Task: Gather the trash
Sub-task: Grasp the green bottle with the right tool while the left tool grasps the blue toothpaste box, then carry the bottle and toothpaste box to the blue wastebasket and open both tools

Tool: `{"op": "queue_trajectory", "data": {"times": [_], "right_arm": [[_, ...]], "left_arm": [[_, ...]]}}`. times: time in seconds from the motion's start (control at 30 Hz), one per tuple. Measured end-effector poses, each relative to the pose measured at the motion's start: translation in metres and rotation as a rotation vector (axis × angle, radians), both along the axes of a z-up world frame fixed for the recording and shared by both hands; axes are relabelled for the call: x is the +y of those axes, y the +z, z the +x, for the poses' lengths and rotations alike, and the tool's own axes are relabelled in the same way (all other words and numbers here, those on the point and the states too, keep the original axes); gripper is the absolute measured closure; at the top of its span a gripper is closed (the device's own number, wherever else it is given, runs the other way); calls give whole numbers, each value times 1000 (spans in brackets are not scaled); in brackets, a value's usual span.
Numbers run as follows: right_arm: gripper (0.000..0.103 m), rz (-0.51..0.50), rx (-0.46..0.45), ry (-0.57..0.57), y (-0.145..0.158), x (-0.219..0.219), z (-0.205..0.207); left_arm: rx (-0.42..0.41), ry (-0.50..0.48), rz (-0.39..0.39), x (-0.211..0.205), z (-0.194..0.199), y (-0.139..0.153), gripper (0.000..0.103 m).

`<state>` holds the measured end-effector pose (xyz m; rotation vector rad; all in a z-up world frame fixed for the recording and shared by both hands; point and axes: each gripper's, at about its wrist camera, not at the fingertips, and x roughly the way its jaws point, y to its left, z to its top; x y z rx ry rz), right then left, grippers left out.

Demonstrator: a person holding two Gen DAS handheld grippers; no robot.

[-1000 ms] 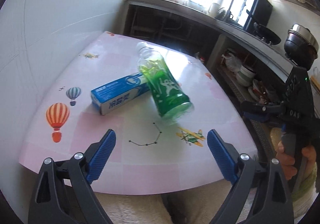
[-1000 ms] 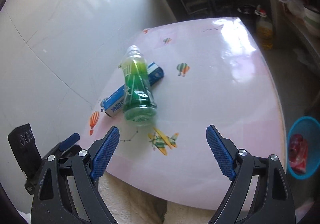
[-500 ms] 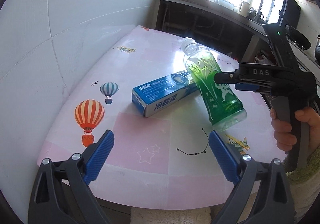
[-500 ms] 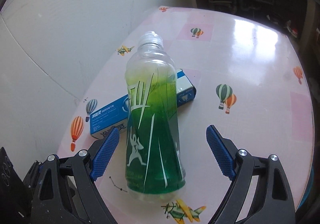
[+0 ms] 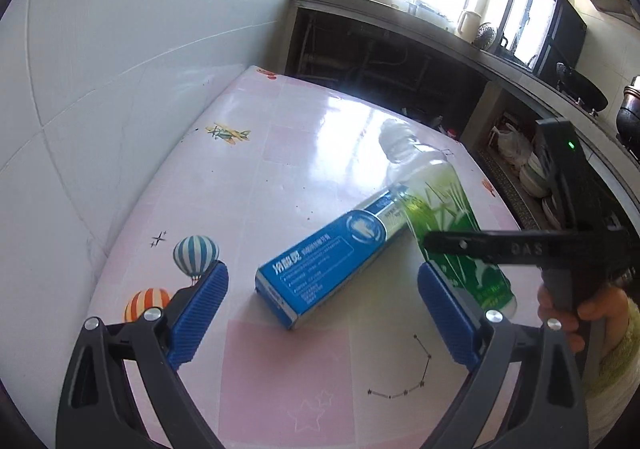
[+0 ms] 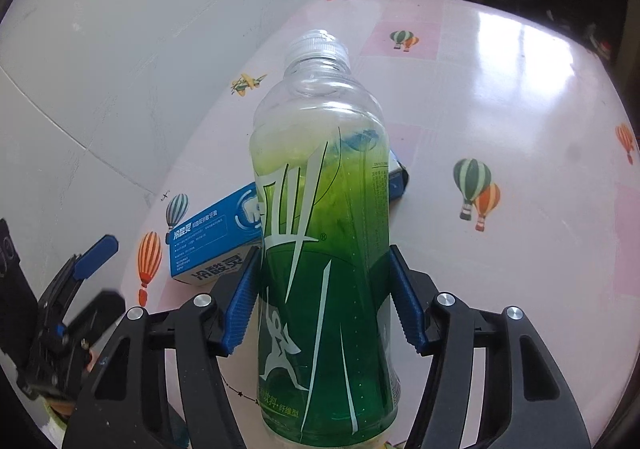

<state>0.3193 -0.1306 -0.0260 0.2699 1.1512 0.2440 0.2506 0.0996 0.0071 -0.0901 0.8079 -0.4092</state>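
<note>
Two black skeletal frames with triangular cut-outs are seen on the left gripper (image 5: 322, 309), tipped by ribbed blue pads (image 5: 199, 312) and fastened with silver screws. The same build is shown on the right gripper (image 6: 325, 299). From the side, white "DAS" lettering and a green light are displayed. A fuzzy pale yellow-green sleeve (image 5: 614, 359) is worn.

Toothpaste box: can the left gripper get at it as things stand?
Probably yes. The left gripper is open, its near end of the toothpaste box lying bare between the fingers. The green bottle crosses only the far end.
</note>
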Motion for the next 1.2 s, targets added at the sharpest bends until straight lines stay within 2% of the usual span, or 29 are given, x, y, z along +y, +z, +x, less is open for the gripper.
{"op": "queue_trajectory", "data": {"times": [0.1,0.17,0.33,0.4,0.53,0.6,0.7,0.77,1.0,1.17,1.2], "right_arm": [[45,12,7,-55,2,-16,-10],[45,14,14,-89,3,-32,-24],[45,5,1,-141,12,-63,-64],[45,14,16,-159,11,-74,-76],[45,-2,12,-182,10,-84,-95],[45,1,11,-188,10,-84,-101],[45,10,7,-195,10,-87,-111],[45,15,-1,-200,11,-90,-122],[45,43,3,-206,7,-94,-148],[45,76,30,-208,4,-94,-162],[45,89,37,-209,4,-95,-165]], "left_arm": [[70,-35,-7,-10,29,-12,10],[104,-39,50,-19,45,-22,10],[112,-107,203,-44,60,-43,10],[132,-128,234,-49,60,-50,20],[126,-133,275,-52,47,-49,32],[140,-129,274,-54,38,-46,42],[163,-123,262,-57,22,-41,51],[182,-118,251,-58,5,-39,51],[278,-118,119,-52,-65,-35,52],[354,-128,35,-55,-98,-35,52],[364,-141,23,-58,-103,-33,49]]}}
